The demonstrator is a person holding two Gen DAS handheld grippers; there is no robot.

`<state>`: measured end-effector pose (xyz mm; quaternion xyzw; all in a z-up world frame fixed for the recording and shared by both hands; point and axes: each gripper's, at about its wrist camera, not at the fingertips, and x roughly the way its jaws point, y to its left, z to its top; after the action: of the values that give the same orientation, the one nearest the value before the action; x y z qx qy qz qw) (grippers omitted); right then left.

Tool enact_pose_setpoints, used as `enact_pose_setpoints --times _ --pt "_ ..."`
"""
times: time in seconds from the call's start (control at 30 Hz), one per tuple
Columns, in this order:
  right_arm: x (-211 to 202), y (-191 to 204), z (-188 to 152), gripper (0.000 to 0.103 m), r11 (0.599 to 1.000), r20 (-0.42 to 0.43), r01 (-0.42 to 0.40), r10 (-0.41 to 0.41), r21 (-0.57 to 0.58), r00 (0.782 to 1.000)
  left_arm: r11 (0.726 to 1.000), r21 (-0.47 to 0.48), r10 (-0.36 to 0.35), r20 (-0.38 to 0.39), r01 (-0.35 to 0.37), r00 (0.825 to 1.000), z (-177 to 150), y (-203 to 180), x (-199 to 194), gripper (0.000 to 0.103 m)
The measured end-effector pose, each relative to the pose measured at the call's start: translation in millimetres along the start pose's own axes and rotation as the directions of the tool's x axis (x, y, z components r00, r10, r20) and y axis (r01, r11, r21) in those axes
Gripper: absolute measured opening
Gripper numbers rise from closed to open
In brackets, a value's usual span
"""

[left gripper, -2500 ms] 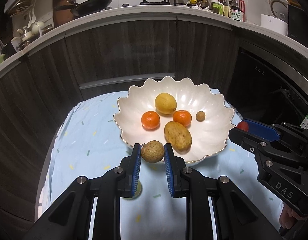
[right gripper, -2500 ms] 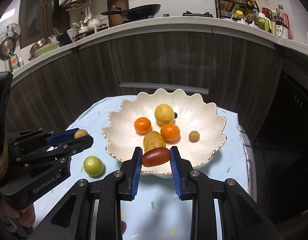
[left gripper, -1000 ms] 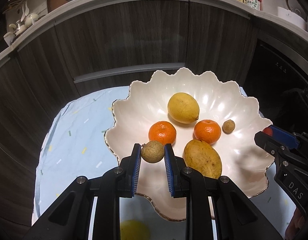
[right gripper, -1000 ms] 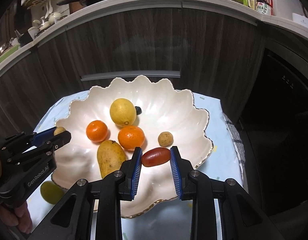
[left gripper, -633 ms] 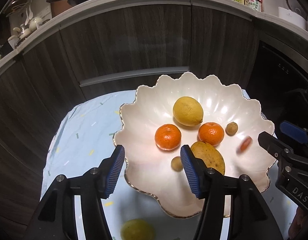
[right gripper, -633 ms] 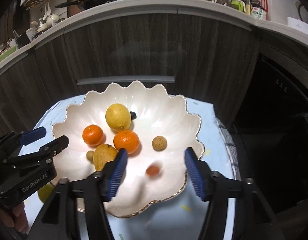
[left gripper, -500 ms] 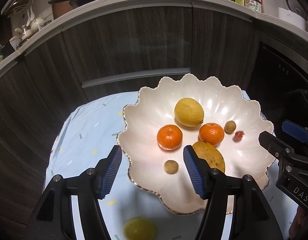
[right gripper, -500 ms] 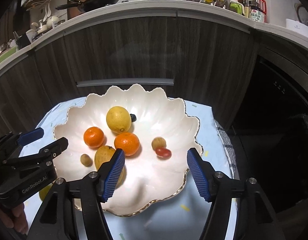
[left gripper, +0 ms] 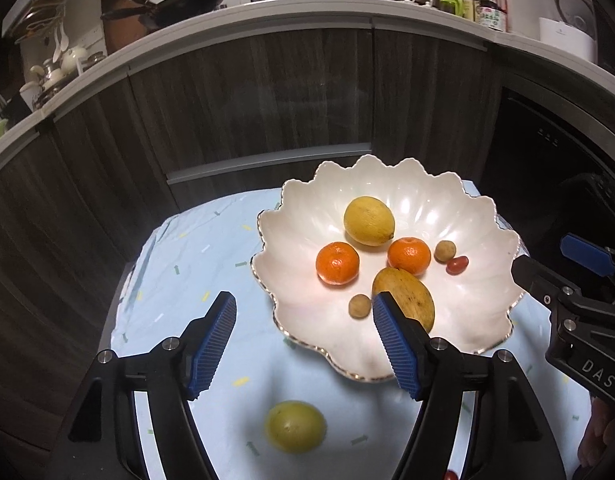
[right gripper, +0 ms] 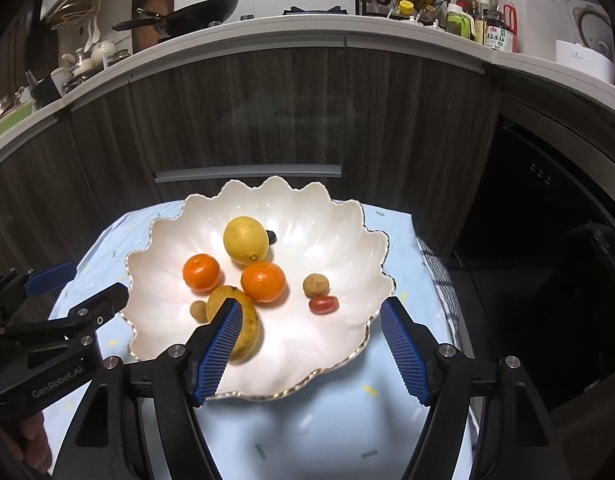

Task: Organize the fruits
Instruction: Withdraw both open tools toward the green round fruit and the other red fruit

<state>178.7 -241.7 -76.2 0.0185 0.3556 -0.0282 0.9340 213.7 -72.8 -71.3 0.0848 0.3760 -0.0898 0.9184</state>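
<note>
Now, next fruit: a round yellow-green fruit (left gripper: pixel 294 426) lies alone on the bench with the pale blue cloth (left gripper: pixel 195 264), outside the white scalloped bowl (left gripper: pixel 391 188).
Which way: just below the left tool (left gripper: pixel 303 334), nearer than the right tool (right gripper: pixel 312 344).
Tools: both have just been opening; both wide apart, holding nothing.
In the way: only the bowl's rim.

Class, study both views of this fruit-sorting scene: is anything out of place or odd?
Yes. One yellow-green fruit lies on the blue tablecloth in front of the white bowl, while the other fruit sits inside the bowl. Nothing looks spilled or damaged. Both tools are open and empty.
</note>
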Motion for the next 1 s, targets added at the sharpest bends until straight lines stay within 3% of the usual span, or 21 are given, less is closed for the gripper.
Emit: enact_pose_setpoints --times 1.0 --pt "-44.7 38.8 -53.3 0.072 0.997 0.0 0.05 -0.05 0.055 0.999 0.995 0.083 -0.054 -0.022 0.056 0.998 -53.2 26.7 -33.5 0.072"
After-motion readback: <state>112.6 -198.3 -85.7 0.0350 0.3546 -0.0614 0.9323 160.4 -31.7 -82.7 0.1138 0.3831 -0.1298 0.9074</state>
